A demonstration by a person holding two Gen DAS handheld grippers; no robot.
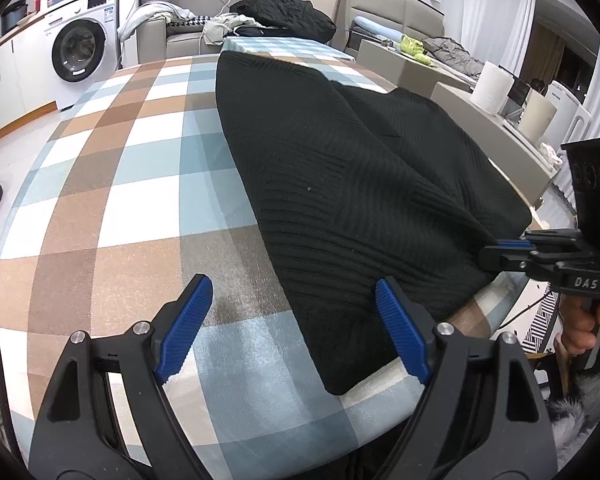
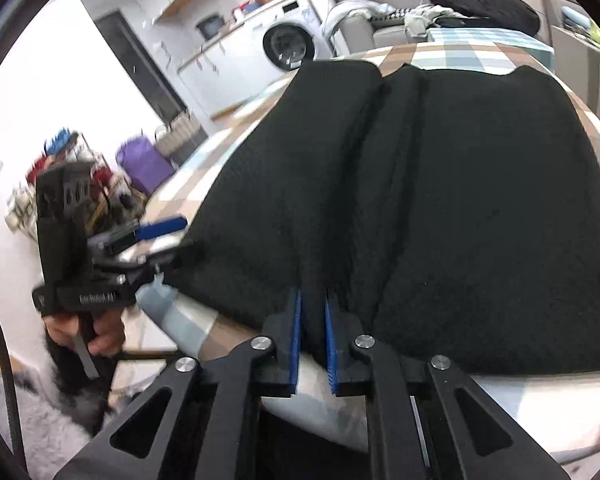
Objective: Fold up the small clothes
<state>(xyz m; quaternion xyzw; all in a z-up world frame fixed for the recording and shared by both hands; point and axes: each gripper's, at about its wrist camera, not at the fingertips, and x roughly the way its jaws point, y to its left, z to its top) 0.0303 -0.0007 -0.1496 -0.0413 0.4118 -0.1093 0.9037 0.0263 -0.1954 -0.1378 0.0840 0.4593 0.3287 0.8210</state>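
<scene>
Right claw (image 2: 312,340) is pinched on the near hem of the black knit garment (image 2: 440,200), which lies spread on the checked counter (image 1: 120,184) by its near edge. Left claw (image 1: 292,328) hovers spread wide at the garment's left corner, holding nothing. I judge my right bite thin: a pull could slip the hem free, or drag the whole piece off the counter and bunch the existing crease.
</scene>
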